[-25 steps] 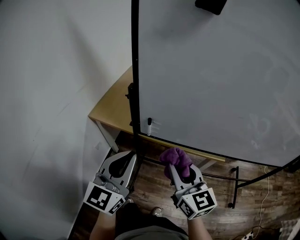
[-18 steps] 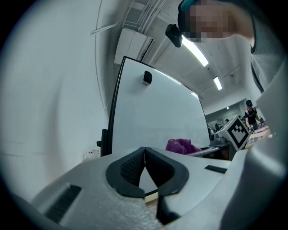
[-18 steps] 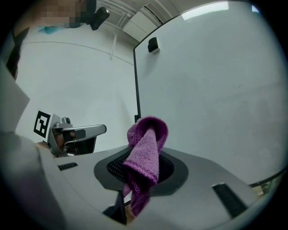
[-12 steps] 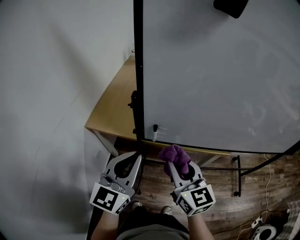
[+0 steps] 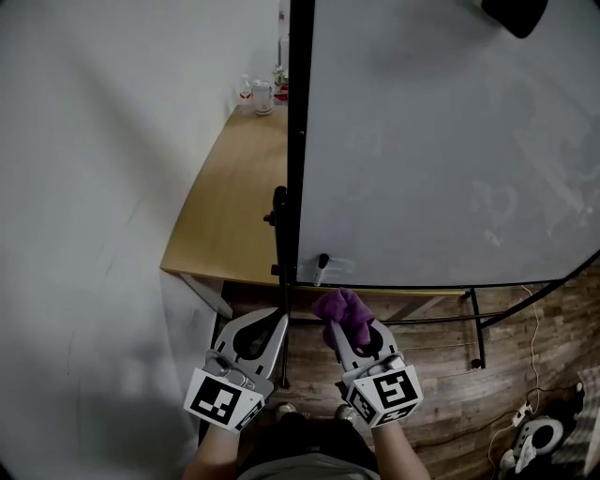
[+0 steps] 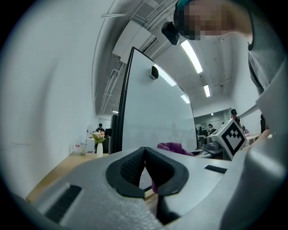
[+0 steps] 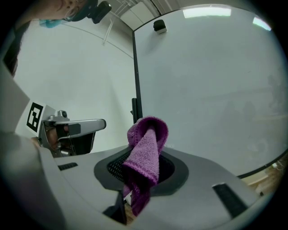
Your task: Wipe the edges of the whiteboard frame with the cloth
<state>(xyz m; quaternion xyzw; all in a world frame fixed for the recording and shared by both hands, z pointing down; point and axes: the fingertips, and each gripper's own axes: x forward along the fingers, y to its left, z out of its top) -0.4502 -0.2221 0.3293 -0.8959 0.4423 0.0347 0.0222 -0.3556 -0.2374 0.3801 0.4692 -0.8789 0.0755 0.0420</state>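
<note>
A large whiteboard (image 5: 441,150) stands upright, its black frame edge (image 5: 298,141) running down the left side and along the bottom. The same black frame edge (image 7: 136,76) rises ahead in the right gripper view. My right gripper (image 5: 339,319) is shut on a purple cloth (image 5: 343,311), which bunches over its tips just below the board's lower left corner. The purple cloth (image 7: 145,161) drapes over the jaws in the right gripper view. My left gripper (image 5: 279,321) is held beside it, shut with nothing in it, also below that corner. A marker (image 5: 322,268) sits at the bottom edge.
A wooden desk (image 5: 234,206) stands left of the board against the white wall, with small bottles and a cup (image 5: 261,94) at its far end. The board's black stand legs (image 5: 476,328) cross the wood floor. A black object (image 5: 516,13) is stuck near the board's top.
The view has shifted so the board's left edge and the desk sit further right and show more length. Both grippers hold nearly the same pose, cloth still gripped.
</note>
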